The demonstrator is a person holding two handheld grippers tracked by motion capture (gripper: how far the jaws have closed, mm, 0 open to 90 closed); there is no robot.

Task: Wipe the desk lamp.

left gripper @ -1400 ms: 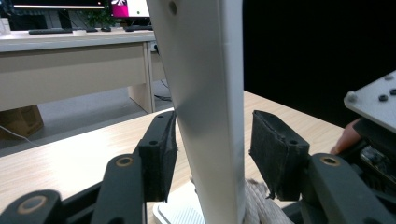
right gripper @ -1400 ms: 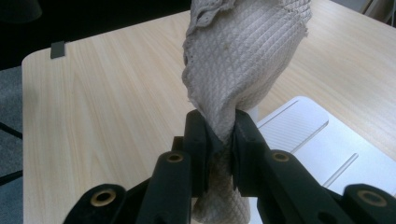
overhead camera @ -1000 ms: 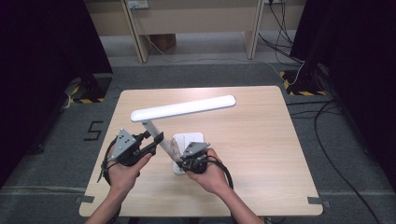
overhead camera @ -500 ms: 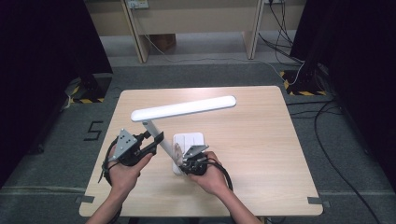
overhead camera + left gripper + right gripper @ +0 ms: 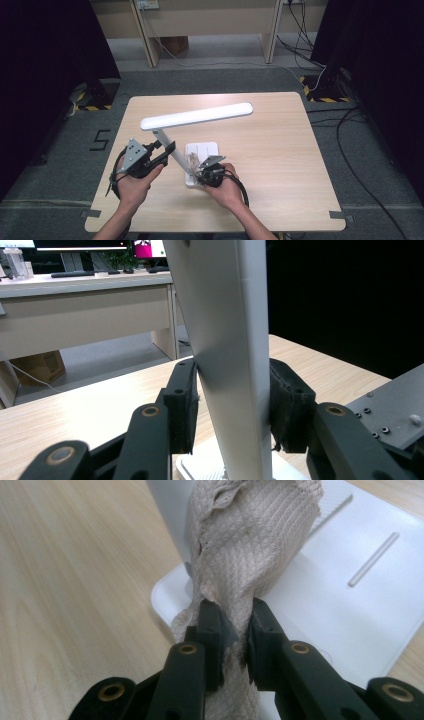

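A white desk lamp stands on the table, its long light bar (image 5: pixel 196 116) up top and its flat base (image 5: pixel 202 151) below. My left gripper (image 5: pixel 169 150) is shut on the slanted lamp stem (image 5: pixel 230 355), with a black pad on each side of it. My right gripper (image 5: pixel 196 170) is shut on a beige waffle-weave cloth (image 5: pixel 250 545), bunched between its jaws. The cloth (image 5: pixel 192 161) lies against the lamp base (image 5: pixel 345 605) near the foot of the stem.
The wooden table (image 5: pixel 280 150) has free room to the right and behind the lamp. Black cables (image 5: pixel 242 187) trail from both grippers toward the front edge. Desk legs and wires stand on the grey floor beyond the table.
Both hands and the lamp have stayed almost where they were; the right gripper with the cloth has shifted only slightly at the lamp base.
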